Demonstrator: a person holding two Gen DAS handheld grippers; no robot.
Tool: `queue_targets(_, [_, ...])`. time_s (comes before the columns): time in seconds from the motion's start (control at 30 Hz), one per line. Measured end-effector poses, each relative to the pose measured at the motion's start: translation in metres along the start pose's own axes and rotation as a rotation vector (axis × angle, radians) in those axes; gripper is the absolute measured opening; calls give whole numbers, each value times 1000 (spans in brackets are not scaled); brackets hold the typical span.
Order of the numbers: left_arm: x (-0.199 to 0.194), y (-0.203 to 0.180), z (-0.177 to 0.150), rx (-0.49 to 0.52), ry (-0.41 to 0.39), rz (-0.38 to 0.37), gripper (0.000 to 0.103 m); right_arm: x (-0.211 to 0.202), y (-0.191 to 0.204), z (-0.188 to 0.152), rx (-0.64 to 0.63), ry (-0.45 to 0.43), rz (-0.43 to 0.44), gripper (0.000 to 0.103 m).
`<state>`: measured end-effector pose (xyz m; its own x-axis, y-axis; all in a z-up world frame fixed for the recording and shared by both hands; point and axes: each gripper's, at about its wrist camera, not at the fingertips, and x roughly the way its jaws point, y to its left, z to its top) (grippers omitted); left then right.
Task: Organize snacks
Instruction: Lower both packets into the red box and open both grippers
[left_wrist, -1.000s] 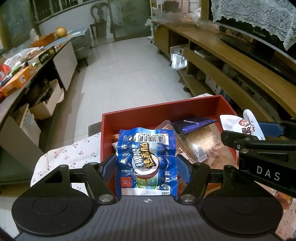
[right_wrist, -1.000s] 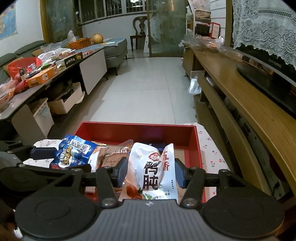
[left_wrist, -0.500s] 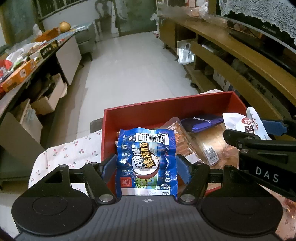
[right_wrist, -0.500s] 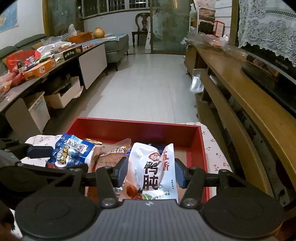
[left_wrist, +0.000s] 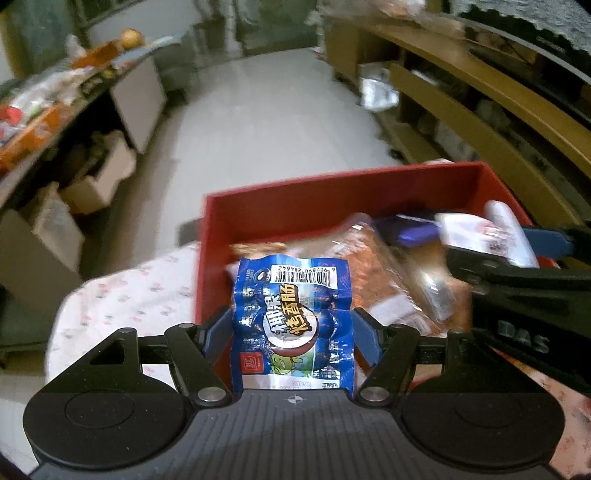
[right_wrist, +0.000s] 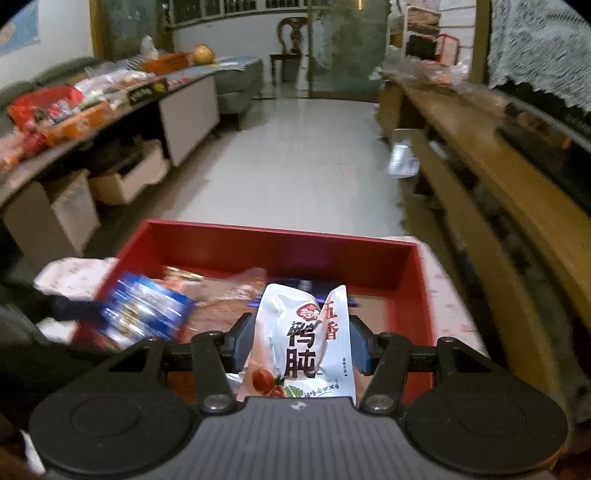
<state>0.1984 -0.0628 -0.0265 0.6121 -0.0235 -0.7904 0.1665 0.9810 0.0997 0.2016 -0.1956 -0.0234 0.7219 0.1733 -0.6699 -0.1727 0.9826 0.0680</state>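
A: Holding two snacks over the red box (left_wrist: 332, 199). My left gripper (left_wrist: 293, 325) has its jaws clenched on a blue sausage pack (left_wrist: 291, 314), above the box's near-left corner. My right gripper (right_wrist: 297, 341) grips a white duck-gizzard pouch (right_wrist: 306, 339), above the near edge, right of centre.

B: What lies below?

A: An orange-brown packet (left_wrist: 384, 273) and a dark blue wrapper (left_wrist: 410, 229), already inside. The box sits on a table under a floral cloth (left_wrist: 140, 291).

B: Advice?

A: Lower each pack flat into a bare patch, keep both grippers apart, then loosen the jaws.
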Motion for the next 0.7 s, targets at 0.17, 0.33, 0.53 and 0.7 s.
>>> queue_targets(0.17, [-2, -20, -6, 90, -23, 39, 81, 4, 13, -1, -62, -5, -20, 67])
queue_targets(0.33, [-1, -7, -8, 26, 6, -5, 81, 8, 6, -2, -37, 21, -41, 67])
queue_targets(0.53, [-7, -5, -6, 21, -10, -8, 85, 1, 4, 2, -33, -5, -32, 78])
queue_targets(0.7, [-10, -3, -8, 21, -10, -12, 85, -9, 5, 6, -20, -32, -31, 81])
